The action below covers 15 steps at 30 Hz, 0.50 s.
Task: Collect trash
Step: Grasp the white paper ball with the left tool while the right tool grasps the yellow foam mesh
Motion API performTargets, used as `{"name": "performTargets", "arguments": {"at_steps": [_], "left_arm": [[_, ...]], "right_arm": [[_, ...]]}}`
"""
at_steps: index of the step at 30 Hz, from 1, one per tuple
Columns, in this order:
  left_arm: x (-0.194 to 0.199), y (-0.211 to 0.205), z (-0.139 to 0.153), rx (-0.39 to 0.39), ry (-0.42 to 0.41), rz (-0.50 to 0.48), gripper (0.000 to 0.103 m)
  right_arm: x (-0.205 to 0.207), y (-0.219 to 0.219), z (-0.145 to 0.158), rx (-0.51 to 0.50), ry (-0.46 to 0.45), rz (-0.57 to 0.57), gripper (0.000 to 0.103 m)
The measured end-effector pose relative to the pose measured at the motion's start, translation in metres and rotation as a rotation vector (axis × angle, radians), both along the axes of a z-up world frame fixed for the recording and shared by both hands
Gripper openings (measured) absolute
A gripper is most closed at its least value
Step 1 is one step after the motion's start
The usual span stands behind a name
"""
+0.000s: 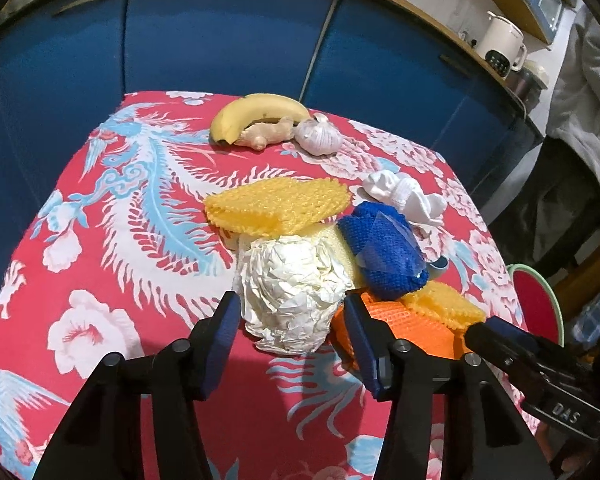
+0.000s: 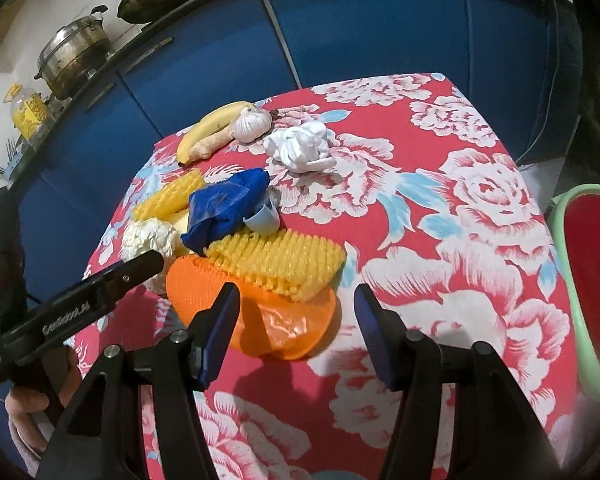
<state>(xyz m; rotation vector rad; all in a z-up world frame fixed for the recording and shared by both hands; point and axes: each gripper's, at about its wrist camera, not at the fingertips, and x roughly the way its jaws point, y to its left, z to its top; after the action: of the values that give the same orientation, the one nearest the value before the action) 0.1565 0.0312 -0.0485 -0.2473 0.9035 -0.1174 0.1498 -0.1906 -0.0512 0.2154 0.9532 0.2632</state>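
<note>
A crumpled white paper ball point(image 1: 292, 288) lies on the red flowered tablecloth point(image 1: 100, 240). My left gripper point(image 1: 290, 308) straddles it, and both blue pads touch its sides. Behind it is a heap of yellow foam net point(image 1: 272, 204), blue net point(image 1: 384, 248) and orange net point(image 1: 412, 328). In the right wrist view my right gripper point(image 2: 296, 304) stands open just above the near edge of the orange net point(image 2: 260, 320), gripping nothing. A second yellow net point(image 2: 280, 260) lies on top of the orange one. A wadded white tissue point(image 2: 300, 148) lies farther back.
A banana point(image 1: 260, 114), ginger point(image 1: 268, 132) and garlic point(image 1: 320, 136) sit at the table's far edge. A small pale blue cup point(image 2: 264, 218) leans by the blue net. A red bin with a green rim point(image 2: 592, 280) stands off the right side. Blue cabinets point(image 1: 220, 40) are behind.
</note>
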Motion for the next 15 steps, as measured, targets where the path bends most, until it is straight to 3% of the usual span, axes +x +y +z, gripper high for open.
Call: {"name": "performTargets", "arguments": {"at_steps": [9, 11, 15], "left_arm": [[0.006, -0.001, -0.006, -0.022, 0.0, -0.002, 0.055], [0.006, -0.002, -0.006, -0.019, -0.003, -0.005, 0.047], [0.004, 0.0, -0.003, -0.039, -0.018, -0.007, 0.042]], "right_arm": [[0.011, 0.005, -0.009, -0.013, 0.002, -0.004, 0.061], [0.013, 0.005, -0.011, -0.013, 0.003, -0.003, 0.061], [0.016, 0.006, -0.014, -0.017, 0.01, 0.003, 0.048]]}}
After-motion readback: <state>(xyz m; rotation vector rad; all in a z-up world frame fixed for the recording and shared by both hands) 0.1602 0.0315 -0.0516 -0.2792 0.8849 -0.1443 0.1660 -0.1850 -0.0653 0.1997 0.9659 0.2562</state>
